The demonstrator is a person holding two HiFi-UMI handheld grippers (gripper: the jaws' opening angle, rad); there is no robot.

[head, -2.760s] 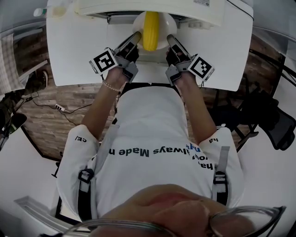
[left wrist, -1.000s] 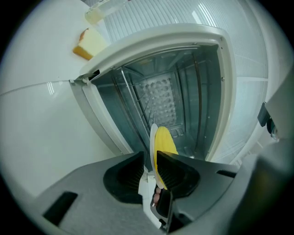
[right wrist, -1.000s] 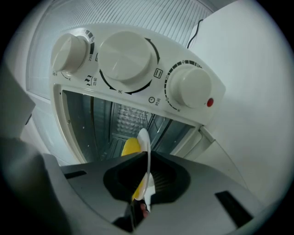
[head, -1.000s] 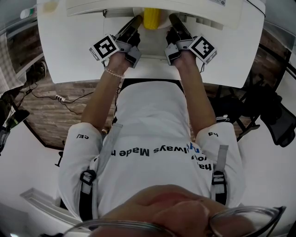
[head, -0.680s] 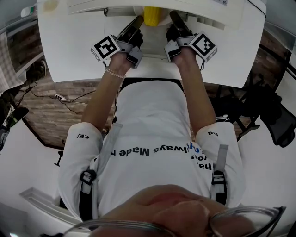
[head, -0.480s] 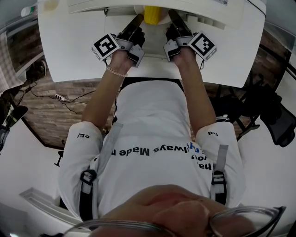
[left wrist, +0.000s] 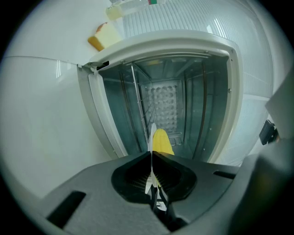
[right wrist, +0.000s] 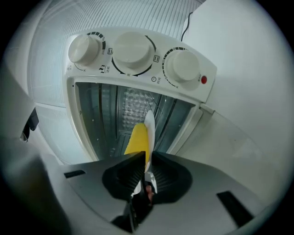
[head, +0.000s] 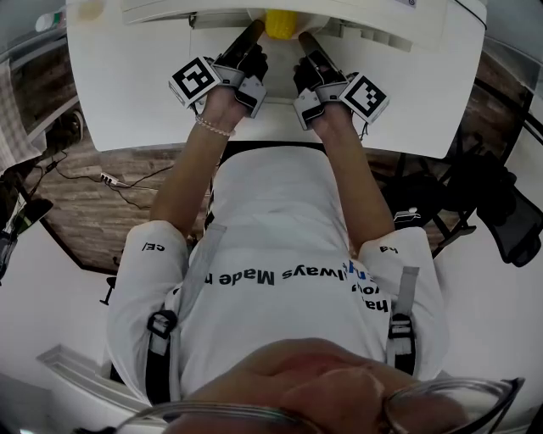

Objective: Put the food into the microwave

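Observation:
A white plate carrying a yellow corn cob (head: 281, 21) is held level at the mouth of the white microwave (head: 356, 10). In the head view the microwave's top hides most of the plate. My left gripper (head: 252, 32) is shut on the plate's left rim (left wrist: 152, 136), with the cob (left wrist: 161, 141) just beyond its jaws. On the opposite side my right gripper (head: 304, 42) is shut on the plate's rim (right wrist: 150, 123), the cob (right wrist: 138, 140) beside it. Both gripper views look into the open grey cavity (left wrist: 167, 101).
The microwave's door (left wrist: 41, 128) lies open below the plate. Three white knobs (right wrist: 133, 48) and a red light (right wrist: 203, 80) sit beside the cavity. A yellow and white block (left wrist: 104, 36) lies on the white table (head: 136, 76), whose near edge meets my body.
The plate with the cob has gone forward from in front of the microwave to under its top. In the last half second the right gripper has drawn slightly back.

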